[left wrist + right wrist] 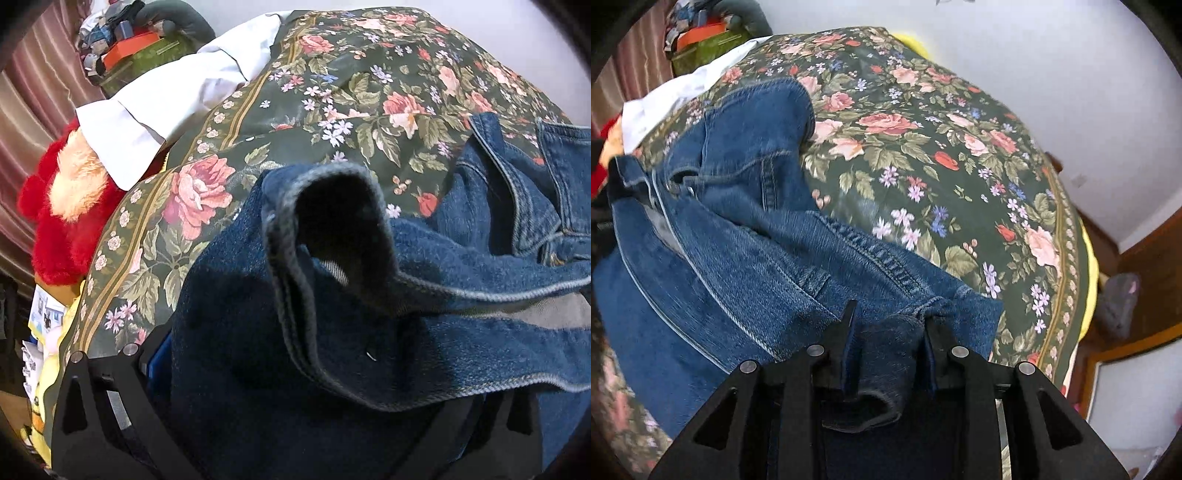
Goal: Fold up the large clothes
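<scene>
A blue denim jacket (746,206) lies crumpled on the bed's floral cover (923,155). In the right wrist view my right gripper (890,319) is shut on a bunched fold of the jacket's hem, with the denim squeezed between its two black fingers (849,325). In the left wrist view the denim jacket (295,369) drapes over my left gripper, and an open sleeve cuff (332,221) gapes toward the camera. Only the left gripper's black frame (92,398) and one blue pad (160,354) show. Its fingertips are hidden under the cloth.
A white garment (147,122) lies on the floral cover (351,92) at the far left. A red plush toy (62,229) and a heap of boxes (133,46) sit beyond it. Wooden furniture (1145,266) stands past the bed's right edge, with a white wall behind.
</scene>
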A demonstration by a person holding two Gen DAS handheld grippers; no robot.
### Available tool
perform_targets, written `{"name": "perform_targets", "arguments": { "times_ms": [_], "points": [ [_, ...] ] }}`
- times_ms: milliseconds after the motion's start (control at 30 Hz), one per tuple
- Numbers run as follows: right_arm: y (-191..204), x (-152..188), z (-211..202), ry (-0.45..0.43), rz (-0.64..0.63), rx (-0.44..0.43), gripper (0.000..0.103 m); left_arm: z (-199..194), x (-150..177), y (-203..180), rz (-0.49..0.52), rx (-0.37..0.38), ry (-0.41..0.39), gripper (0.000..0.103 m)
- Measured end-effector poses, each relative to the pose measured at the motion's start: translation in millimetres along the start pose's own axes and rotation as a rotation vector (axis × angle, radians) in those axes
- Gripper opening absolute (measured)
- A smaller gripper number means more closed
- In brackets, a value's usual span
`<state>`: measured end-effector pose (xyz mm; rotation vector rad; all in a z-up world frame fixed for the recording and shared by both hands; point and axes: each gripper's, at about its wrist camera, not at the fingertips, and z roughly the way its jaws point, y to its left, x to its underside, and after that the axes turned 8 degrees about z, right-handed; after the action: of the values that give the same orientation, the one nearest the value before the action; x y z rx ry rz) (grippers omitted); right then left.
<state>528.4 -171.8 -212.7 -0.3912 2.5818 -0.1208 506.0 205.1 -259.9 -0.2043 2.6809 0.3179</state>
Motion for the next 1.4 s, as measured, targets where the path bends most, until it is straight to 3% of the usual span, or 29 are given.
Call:
{"name": "perform_targets", "arguments": {
  "times_ms": [167,367,467,567,600,633,700,800,867,933,1033,1067,1233,1300,1400],
  "points": [
    [2,-5,-12,0.033,0.051,0.018,0.026,-28,11,-4,0.103,0.01,-0.008,0.101],
    [9,-17,-56,-0.027,0.082,-0.055,0.026,-85,26,-16,0.168,0.102,-0.099,0.1],
    [10,-24,-65,-0.033,0.108,-0.108,0.034,-89,28,-34,0.19,0.108,-0.09,0.1],
    [10,-26,-64,-0.028,0.122,-0.145,0.06,-79,28,-56,0.22,0.052,-0.08,0.1],
    [11,-25,-61,-0.031,0.111,-0.13,0.075,-72,27,-64,0.226,0.027,-0.066,0.101],
    [13,-23,-58,-0.042,0.089,-0.094,0.088,-64,26,-68,0.227,0.006,-0.053,0.103],
    [15,-16,-52,-0.083,0.019,0.034,0.095,-47,24,-76,0.224,-0.052,-0.038,0.103],
    [9,-3,-45,-0.112,-0.053,0.184,0.095,-32,19,-70,0.162,-0.063,-0.036,0.103],
    [-10,3,-49,-0.141,-0.026,0.195,0.095,-30,16,-60,0.105,-0.042,-0.041,0.103],
    [-40,4,-61,-0.152,0.067,0.108,0.095,-36,14,-51,0.09,-0.061,-0.065,0.102],
    [-68,9,-76,-0.123,0.158,-0.098,0.095,-54,15,-42,0.157,-0.156,-0.127,0.097],
    [-68,12,-79,-0.115,0.163,-0.125,0.095,-61,16,-35,0.176,-0.183,-0.144,0.097],
    [-41,39,-97,-0.129,0.048,-0.111,0.095,-98,19,4,0.189,-0.154,-0.173,0.097],
    [-29,50,-103,-0.148,0.027,-0.108,0.095,-116,24,17,0.184,-0.176,-0.197,0.097],
    [-17,54,-114,-0.18,0.03,-0.138,0.095,-135,31,28,0.181,-0.143,-0.21,0.097]
  ]
}}
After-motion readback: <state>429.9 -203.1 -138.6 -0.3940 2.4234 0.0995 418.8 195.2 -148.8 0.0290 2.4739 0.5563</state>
